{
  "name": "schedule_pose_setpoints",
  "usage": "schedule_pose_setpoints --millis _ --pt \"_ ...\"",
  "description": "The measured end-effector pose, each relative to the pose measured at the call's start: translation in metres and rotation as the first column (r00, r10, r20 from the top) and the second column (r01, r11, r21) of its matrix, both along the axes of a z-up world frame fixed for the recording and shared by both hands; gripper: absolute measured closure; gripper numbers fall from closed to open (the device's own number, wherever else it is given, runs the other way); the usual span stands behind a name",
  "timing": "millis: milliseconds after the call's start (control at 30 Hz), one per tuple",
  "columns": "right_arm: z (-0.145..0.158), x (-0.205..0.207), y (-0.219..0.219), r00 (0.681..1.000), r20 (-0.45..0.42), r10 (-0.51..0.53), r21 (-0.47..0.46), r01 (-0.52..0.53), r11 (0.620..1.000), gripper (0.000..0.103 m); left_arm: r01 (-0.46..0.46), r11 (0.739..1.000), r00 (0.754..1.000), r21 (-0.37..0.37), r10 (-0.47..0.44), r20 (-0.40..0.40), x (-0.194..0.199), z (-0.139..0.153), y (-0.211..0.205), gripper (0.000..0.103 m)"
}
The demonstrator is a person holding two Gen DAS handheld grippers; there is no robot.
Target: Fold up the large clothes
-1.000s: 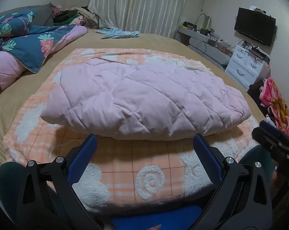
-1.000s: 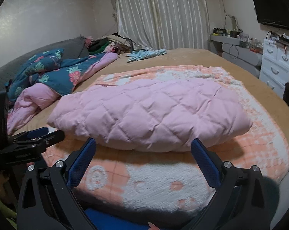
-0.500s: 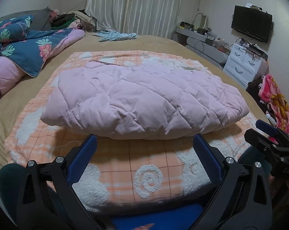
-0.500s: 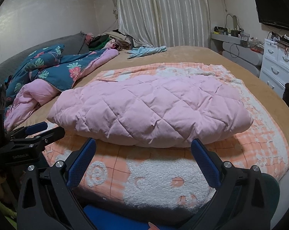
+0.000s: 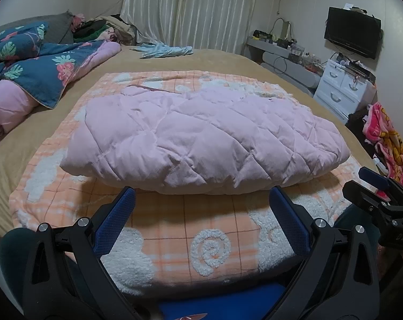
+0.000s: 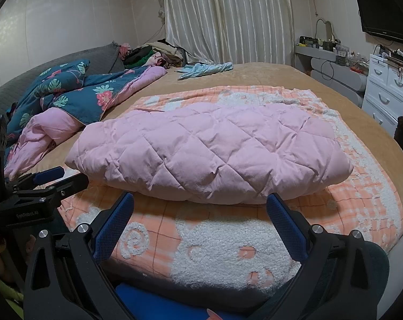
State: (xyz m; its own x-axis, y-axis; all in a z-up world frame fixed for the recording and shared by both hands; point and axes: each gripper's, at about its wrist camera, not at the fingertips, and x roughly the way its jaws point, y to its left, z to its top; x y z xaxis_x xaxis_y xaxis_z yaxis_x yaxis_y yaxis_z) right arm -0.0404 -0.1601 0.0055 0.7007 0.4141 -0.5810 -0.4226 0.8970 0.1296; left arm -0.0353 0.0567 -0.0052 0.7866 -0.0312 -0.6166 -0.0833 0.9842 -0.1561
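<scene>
A pink quilted padded garment [image 5: 204,138] lies folded into a thick oblong bundle on an orange and white checked fleece blanket [image 5: 174,229] on the bed; it also shows in the right wrist view [image 6: 212,152]. My left gripper [image 5: 201,200] is open and empty, held just in front of the bundle's near edge. My right gripper [image 6: 200,204] is open and empty, also just short of the near edge. Each gripper shows at the side of the other's view: the right gripper [image 5: 375,186], the left gripper [image 6: 49,180].
A blue floral duvet with pink lining [image 6: 76,98] is heaped at the left. A light blue cloth [image 6: 205,69] lies at the far end of the tan bed. White drawers [image 6: 385,90], a shelf and a wall television stand at the right. Curtains hang behind.
Both grippers have drawn back and risen slightly, so the bundle sits a little farther and lower in view. Both stay open. The garment has not moved.
</scene>
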Motion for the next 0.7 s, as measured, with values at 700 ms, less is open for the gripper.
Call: schedule_pose_setpoints --millis 700 --pt "0.0015 -0.0008 -0.0008 1.000 0.007 0.000 -0.005 0.000 1.000 0.004 0.003 1.000 1.000 0.002 -0.003 0.006 -0.0005 0.0030 0.0012 0.009"
